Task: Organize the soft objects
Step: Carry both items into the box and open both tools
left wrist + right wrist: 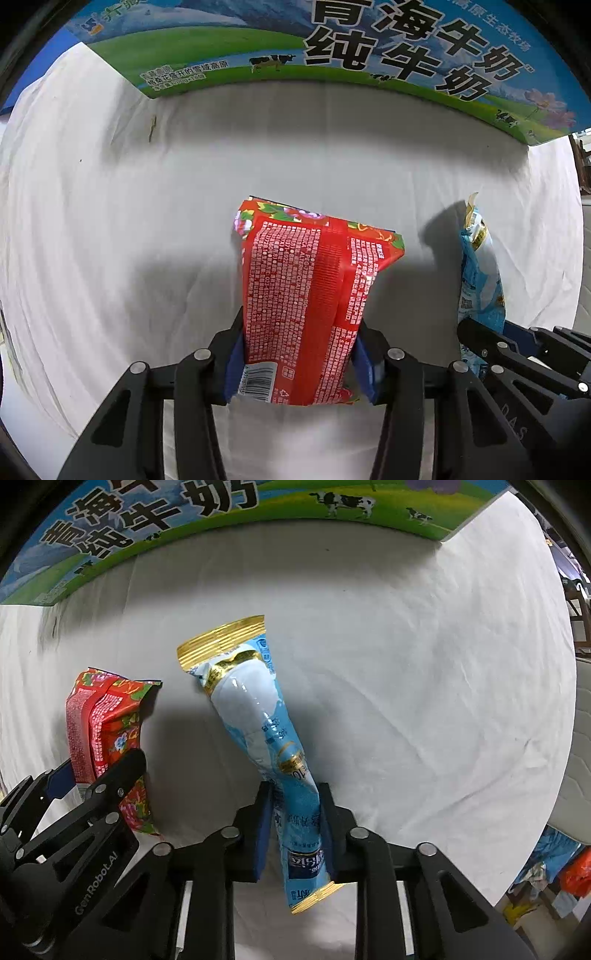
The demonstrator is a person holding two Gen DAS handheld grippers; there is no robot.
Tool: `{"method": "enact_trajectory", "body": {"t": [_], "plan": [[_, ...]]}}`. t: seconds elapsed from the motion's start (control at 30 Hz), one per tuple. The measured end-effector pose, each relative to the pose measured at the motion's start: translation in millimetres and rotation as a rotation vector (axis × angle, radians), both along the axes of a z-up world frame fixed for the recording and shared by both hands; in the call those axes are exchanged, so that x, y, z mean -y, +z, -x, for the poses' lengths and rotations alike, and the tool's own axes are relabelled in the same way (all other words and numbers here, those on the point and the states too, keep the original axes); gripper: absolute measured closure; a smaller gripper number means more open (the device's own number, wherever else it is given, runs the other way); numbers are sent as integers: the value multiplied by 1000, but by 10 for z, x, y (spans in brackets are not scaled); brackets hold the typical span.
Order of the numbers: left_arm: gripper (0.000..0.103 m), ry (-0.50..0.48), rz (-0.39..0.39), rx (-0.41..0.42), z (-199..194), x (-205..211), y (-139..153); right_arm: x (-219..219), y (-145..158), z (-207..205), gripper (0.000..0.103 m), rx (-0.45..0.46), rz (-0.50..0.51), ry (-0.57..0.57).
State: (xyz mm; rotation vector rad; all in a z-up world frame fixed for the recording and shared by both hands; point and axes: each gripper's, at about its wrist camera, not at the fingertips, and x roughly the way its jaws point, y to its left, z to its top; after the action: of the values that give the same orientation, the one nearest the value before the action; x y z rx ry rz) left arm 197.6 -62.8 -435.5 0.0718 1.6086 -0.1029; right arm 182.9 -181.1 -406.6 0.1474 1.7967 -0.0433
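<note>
Left gripper point(299, 350) clamped on red floral packet point(314, 295), frame centre, above white cloth point(110, 221). Right gripper point(295, 823) clamped on blue-white pouch point(258, 709), frame centre. Milk carton box point(332, 48) along upper edge.

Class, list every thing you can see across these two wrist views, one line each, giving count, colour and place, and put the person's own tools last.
Red packet: one, red with floral print and white text, held above the cloth in the left gripper.
Blue pouch: one, light blue and white with gold sealed ends, held in the right gripper.
Milk carton box: one, green and blue with cows and black lettering, at the far edge of the cloth.
White cloth: one, white, wrinkled, covering the surface below.
Left gripper: one, black with blue pads, shut on the red packet.
Right gripper: one, black with blue pads, shut on the blue pouch.
</note>
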Motion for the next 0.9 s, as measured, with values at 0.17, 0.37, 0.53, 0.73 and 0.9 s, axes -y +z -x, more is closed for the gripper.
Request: {"method": "enact_trajectory", "body": {"t": [0.17,0.37,0.53,0.73,0.9], "plan": [[58,-1,7,27,23,-125,296,-14,65,75,89,17,-19,6],[58,19,47,75,103,-186,592,176,316,156,90,59,-83,-19],[58,38,93,115,166,-252,914,329,640,158,91,100,-136,-45],[58,66,198,158,53,-291,1484,459,1305,-45,91,197,-237,-79],[58,61,247,233,-327,-261,2080,465,1883,-389,91,294,-297,-68]]}}
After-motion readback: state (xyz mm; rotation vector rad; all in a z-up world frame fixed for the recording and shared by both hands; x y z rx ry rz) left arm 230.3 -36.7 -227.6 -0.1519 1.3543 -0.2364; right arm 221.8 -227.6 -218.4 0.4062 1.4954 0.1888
